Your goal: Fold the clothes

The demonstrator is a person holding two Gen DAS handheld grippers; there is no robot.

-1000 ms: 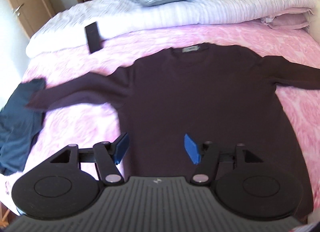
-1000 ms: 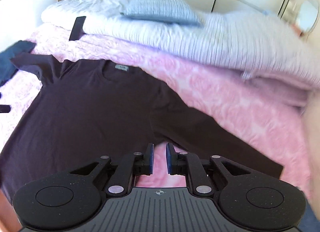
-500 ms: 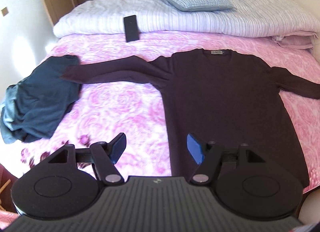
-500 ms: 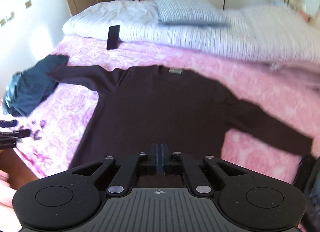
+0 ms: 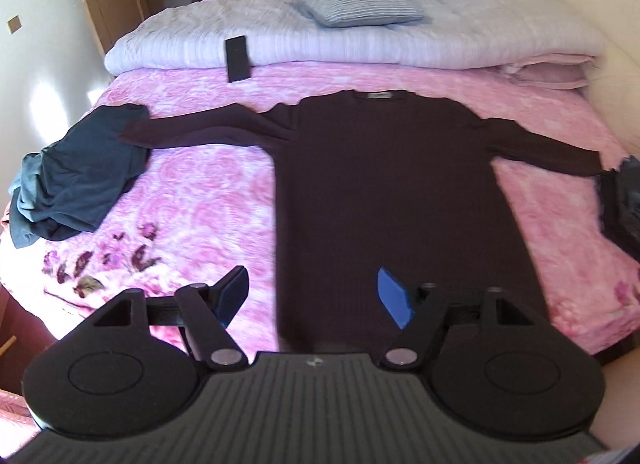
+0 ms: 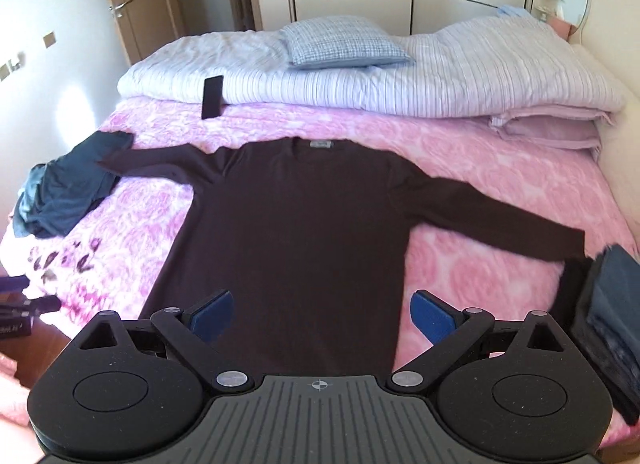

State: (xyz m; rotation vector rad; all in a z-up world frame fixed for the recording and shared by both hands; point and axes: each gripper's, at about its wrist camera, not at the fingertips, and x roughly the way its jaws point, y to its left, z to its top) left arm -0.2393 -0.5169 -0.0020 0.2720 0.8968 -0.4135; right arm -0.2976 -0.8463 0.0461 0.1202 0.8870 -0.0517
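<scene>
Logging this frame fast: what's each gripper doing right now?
Left gripper: open, holding nothing, above the dark sweater.
Right gripper: open, holding nothing.

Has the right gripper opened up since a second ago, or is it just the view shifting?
Yes. The right gripper was nearly shut; now its blue pads stand wide apart, spanning the dark sweater hem.

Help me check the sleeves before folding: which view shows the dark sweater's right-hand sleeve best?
The right wrist view. There the dark sweater lies spread flat, and its right-hand sleeve shows whole, out to the cuff beside a folded dark stack. The left wrist view shows that sleeve squeezed toward the frame's edge.
</scene>
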